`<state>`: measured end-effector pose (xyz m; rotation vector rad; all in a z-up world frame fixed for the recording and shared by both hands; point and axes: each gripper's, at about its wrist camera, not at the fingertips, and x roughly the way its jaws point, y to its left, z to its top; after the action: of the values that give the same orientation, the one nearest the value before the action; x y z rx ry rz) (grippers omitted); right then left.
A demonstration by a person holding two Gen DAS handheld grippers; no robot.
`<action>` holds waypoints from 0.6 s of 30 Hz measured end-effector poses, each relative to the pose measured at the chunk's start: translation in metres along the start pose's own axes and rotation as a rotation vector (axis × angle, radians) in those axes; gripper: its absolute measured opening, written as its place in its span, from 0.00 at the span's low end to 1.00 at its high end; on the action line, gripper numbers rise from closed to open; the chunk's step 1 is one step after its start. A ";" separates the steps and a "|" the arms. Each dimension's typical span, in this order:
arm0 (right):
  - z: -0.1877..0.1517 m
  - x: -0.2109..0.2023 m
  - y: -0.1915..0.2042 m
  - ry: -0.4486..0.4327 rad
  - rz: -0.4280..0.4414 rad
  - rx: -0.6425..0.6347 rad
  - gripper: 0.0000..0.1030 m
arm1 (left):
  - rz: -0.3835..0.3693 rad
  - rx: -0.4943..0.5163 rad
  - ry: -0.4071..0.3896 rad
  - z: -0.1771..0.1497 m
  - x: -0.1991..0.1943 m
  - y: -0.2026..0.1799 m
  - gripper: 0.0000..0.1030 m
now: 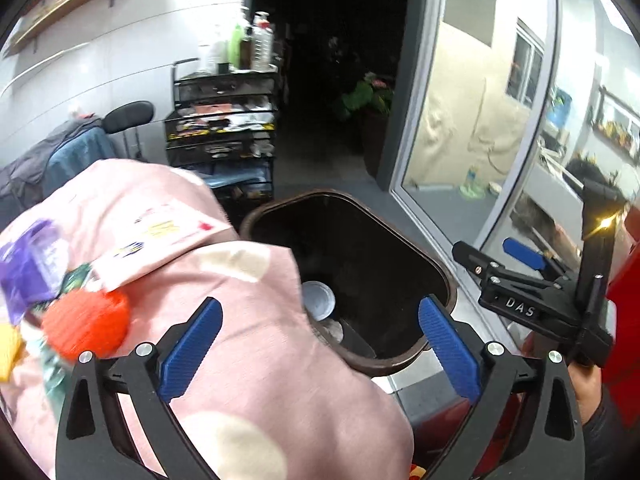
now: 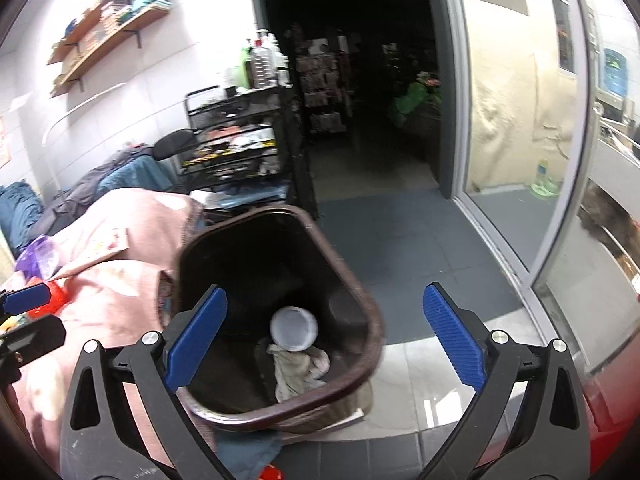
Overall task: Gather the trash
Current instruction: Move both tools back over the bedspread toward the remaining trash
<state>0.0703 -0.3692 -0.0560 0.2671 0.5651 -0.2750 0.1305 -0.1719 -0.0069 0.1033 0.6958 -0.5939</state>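
A dark brown trash bin (image 1: pixel 436 280) (image 2: pixel 360 312) stands on the floor beside a surface under a pink spotted cloth (image 1: pixel 248 360) (image 2: pixel 120 292). Inside the bin lie a white cup (image 2: pixel 294 328) (image 1: pixel 318 302) and a crumpled cloth or tissue (image 2: pixel 296 368). On the pink cloth lie an orange knitted item (image 1: pixel 86 328), a purple wrapper (image 1: pixel 30 268), a yellow piece (image 1: pixel 8 346) and a printed paper (image 1: pixel 168 232). My left gripper (image 1: pixel 320 346) is open and empty above the cloth's edge and the bin. My right gripper (image 2: pixel 326 338) is open and empty over the bin; it also shows in the left wrist view (image 1: pixel 532 276).
A black wire rack (image 1: pixel 224 132) (image 2: pixel 240 144) with bottles on top stands behind the bin. A dark doorway and a potted plant (image 1: pixel 368 96) lie beyond. A glass sliding door (image 2: pixel 520 120) is on the right. A chair with clothes (image 1: pixel 60 152) stands at left. Wall shelves (image 2: pixel 108 20) hang above.
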 end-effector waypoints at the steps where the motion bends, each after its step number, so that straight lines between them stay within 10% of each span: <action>1: 0.000 0.000 0.005 0.000 0.016 -0.005 0.94 | 0.001 -0.019 -0.011 -0.002 -0.005 0.006 0.95; 18: -0.002 -0.002 0.110 0.037 0.274 -0.131 0.95 | 0.184 -0.195 -0.095 -0.065 -0.078 0.095 0.95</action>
<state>0.1034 -0.2663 -0.0379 0.2199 0.5734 0.0318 0.0973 -0.0371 -0.0175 -0.0419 0.6403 -0.3503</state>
